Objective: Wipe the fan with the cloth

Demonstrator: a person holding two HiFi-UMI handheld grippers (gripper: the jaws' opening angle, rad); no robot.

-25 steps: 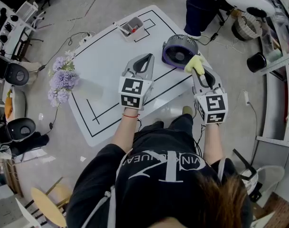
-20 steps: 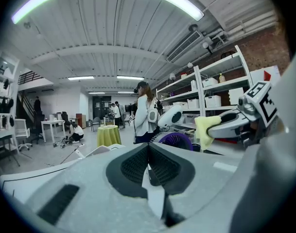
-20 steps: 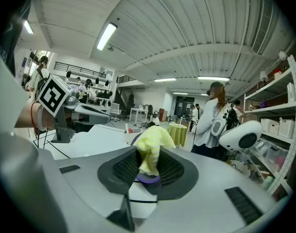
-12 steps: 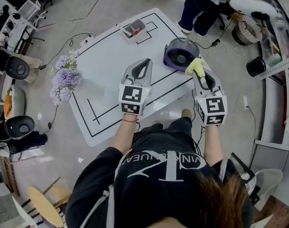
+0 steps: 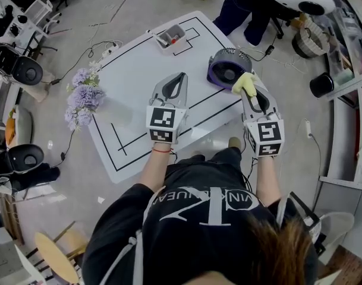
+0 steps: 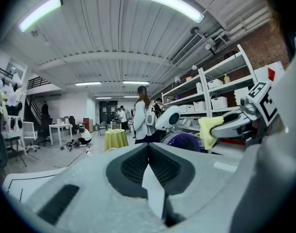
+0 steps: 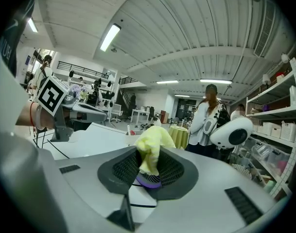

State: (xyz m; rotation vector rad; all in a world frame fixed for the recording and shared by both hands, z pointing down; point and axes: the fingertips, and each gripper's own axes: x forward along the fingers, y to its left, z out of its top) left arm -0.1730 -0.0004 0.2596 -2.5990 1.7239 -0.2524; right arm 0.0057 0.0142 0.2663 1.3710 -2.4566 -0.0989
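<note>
Two claws raised: right claw (image 5: 250, 95) pinches the yellow cloth (image 5: 245, 82), right by the near rim of the purple fan (image 5: 225, 69) at the white counter's (image 5: 139, 70) edge. Left claw (image 5: 180, 79) is fully closed, empty, hovering over the counter. Likely best: press the cloth flat and sweep gently so the fan doesn't slide.

The cloth (image 5: 246, 82) looks like soft, fuzzy fabric, kinda fleecy. The fan (image 5: 226, 70) is smooth purple plastic with a ribbed grille. The table (image 5: 139, 76) under the fan is smooth, matt white.
</note>
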